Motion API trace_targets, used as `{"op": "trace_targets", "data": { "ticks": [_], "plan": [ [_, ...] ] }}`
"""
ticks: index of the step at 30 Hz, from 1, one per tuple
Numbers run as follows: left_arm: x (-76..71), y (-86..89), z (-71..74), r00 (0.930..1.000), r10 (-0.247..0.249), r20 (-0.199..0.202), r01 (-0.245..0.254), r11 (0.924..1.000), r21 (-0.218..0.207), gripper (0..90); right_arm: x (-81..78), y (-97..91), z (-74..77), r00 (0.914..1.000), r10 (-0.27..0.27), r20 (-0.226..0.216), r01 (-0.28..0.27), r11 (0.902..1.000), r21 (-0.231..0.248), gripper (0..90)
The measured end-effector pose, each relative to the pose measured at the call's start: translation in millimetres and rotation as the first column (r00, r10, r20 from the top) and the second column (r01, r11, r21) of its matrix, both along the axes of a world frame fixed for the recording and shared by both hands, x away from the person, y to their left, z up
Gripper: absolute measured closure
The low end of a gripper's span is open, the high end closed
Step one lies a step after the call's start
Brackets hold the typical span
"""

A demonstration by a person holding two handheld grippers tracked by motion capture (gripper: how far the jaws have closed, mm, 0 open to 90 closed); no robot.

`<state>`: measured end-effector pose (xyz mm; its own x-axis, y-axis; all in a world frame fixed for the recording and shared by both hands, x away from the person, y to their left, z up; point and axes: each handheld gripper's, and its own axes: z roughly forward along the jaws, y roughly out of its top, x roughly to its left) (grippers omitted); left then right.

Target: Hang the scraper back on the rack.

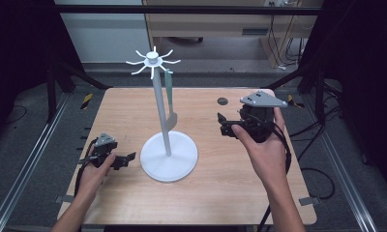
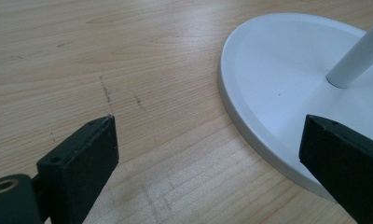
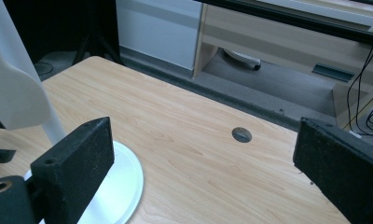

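Both tongs are standing wide open with nothing between their jaws. Left tongs point(image 1: 126, 158) are resting low on the bench point(image 1: 230, 193), at about 8 o'clock from its middle, held in the person's left hand point(image 1: 92, 174), with the jaws pointing toward 3 o'clock at the white stand's round base point(image 1: 169, 157). In the left gripper view the left tongs point(image 2: 208, 154) are sitting just beside that base point(image 2: 278, 88): one jaw is lying over bare wood and the other is overlapping the base's rim, with the foot of the pole point(image 2: 357, 58) rising at 1 o'clock.

Right tongs point(image 1: 224, 124) are being held up off the bench in the right hand point(image 1: 266, 145), at about 3 o'clock from the pole point(image 1: 161, 111), jaws pointing toward 9 o'clock at it but well apart from it. In the right gripper view the right tongs point(image 3: 203, 154) are framing bare wood, with the base point(image 3: 121, 186) at 8 o'clock.

Farther up, a pale green tool point(image 1: 170, 104) with a long handle is hanging from one of the hooks of the stand's crown point(image 1: 153, 60), dangling close beside the pole at its 3 o'clock side. In the right gripper view its pale blade point(image 3: 14, 88) is showing at 9 o'clock. A small dark round grommet point(image 1: 222, 101) is sitting in the bench toward 1 o'clock.
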<state>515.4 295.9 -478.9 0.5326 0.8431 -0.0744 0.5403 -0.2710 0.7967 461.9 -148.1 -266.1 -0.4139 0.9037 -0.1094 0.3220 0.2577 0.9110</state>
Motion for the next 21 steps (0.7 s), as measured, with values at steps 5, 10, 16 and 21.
{"op": "trace_targets", "data": {
  "ticks": [5,10,16,21],
  "plan": [
    [-0.1,-0.3,0.0,1.0,-0.001,-0.001,0.001,1.0,0.001,4.2,-3.7,-9.1,-11.7,0.9998,-0.019,-0.004,0.019,0.9998,0.003,5.5],
    [-0.1,-0.4,0.0,1.0,-0.001,-0.002,0.001,1.0,0.001,4.3,-7.8,-19.1,-26.8,0.999,-0.04,-0.018,0.04,0.9992,0.007,5.6],
    [-0.2,-0.2,0.3,1.0,0.0,0.003,0.0,1.0,0.001,4.2,-11.4,-28.0,-46.1,0.997,-0.066,-0.04,0.066,0.9978,-0.005,5.8],
    [-0.3,0.0,0.6,1.0,0.002,0.007,-0.002,1.0,-0.002,4.1,-13.1,-33.7,-65.5,0.9946,-0.081,-0.065,0.08,0.9968,-0.004,6.4]
  ]
}}
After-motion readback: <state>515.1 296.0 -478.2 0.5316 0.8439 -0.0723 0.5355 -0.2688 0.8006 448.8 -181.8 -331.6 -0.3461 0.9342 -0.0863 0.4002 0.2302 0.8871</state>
